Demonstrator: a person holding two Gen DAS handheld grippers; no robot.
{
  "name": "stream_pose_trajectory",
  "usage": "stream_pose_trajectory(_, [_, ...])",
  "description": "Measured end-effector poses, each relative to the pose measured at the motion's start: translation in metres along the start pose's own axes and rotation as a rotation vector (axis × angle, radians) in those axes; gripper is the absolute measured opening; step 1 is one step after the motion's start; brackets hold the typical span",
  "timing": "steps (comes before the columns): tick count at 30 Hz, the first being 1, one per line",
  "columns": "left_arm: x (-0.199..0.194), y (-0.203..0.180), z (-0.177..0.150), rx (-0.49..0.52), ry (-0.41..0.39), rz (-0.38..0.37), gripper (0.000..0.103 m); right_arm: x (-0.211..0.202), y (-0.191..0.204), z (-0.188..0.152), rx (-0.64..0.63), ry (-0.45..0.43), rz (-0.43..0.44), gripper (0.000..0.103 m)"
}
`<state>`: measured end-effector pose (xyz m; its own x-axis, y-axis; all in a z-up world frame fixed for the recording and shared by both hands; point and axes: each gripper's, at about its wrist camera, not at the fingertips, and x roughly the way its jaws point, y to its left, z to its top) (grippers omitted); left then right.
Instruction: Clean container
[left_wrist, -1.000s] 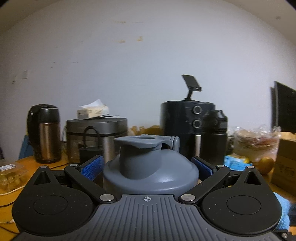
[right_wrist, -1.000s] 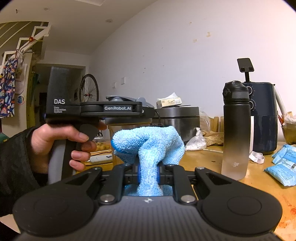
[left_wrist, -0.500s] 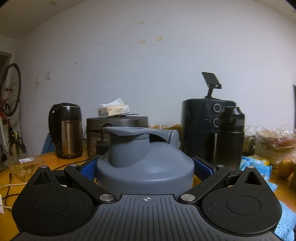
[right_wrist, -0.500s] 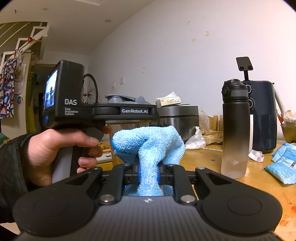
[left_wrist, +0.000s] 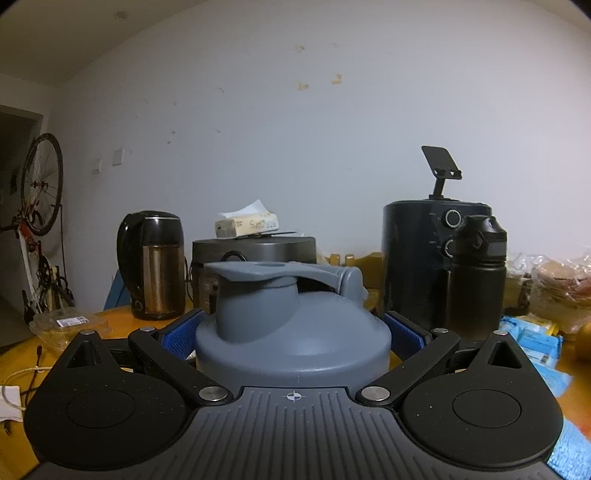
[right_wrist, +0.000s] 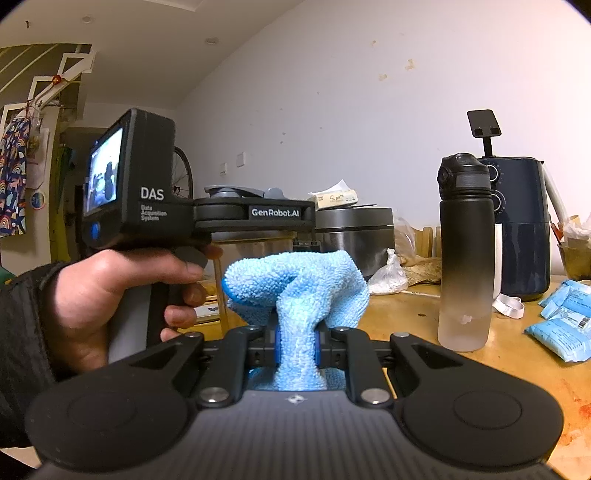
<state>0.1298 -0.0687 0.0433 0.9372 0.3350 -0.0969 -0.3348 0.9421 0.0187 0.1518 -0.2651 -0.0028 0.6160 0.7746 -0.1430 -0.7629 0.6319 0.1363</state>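
Two tools work above the wooden desk (right_wrist: 417, 306). Right tool (right_wrist: 295, 343) is clamped on a blue microfiber cloth (right_wrist: 295, 288); open desk lies to its right, before the black water bottle (right_wrist: 467, 251). Left tool (left_wrist: 293, 332), gripped by a hand (right_wrist: 107, 295), clamps the grey-lidded shaker container (left_wrist: 291, 332) between its blue pads (left_wrist: 404, 334), just left of the cloth.

Our left gripper (left_wrist: 293, 334) has a ribbed dark grey housing with a small crosshair mark, two round black discs either side, black linkage arms with silver screws, and blue pads on its fingers (left_wrist: 402, 330). Our right gripper (right_wrist: 295, 338) is built the same. Seen from the right, the left unit's black body reads "DAS Data Acquisition System" and "GenRobot.AI", with a lit screen and a blue button. Our left hand (right_wrist: 110, 291) wears a dark sleeve.
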Motion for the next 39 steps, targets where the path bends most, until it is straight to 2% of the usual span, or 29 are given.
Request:
stream_pose_trajectory(10, [0.001, -0.002, 0.001, -0.009, 0.015, 0.019, 0.102, 0.002, -0.002, -0.002, 0.010, 0.004, 0.001, 0.012])
stream_pose_trajectory(11, [0.001, -0.003, 0.001, -0.009, 0.017, 0.016, 0.101, 0.002, -0.002, -0.002, 0.010, 0.004, 0.001, 0.012])
stream_pose_trajectory(12, [0.000, -0.003, 0.001, -0.006, 0.016, 0.022, 0.095, 0.002, -0.002, -0.003, 0.010, 0.004, 0.001, 0.012])
stream_pose_trajectory(21, [0.000, -0.001, 0.002, -0.014, 0.022, 0.020, 0.095, 0.003, -0.001, -0.003, 0.013, 0.005, 0.004, 0.012])
stream_pose_trajectory(39, [0.001, 0.014, -0.001, -0.005, 0.005, -0.121, 0.095, 0.008, -0.002, -0.002, 0.018, 0.003, 0.006, 0.012])
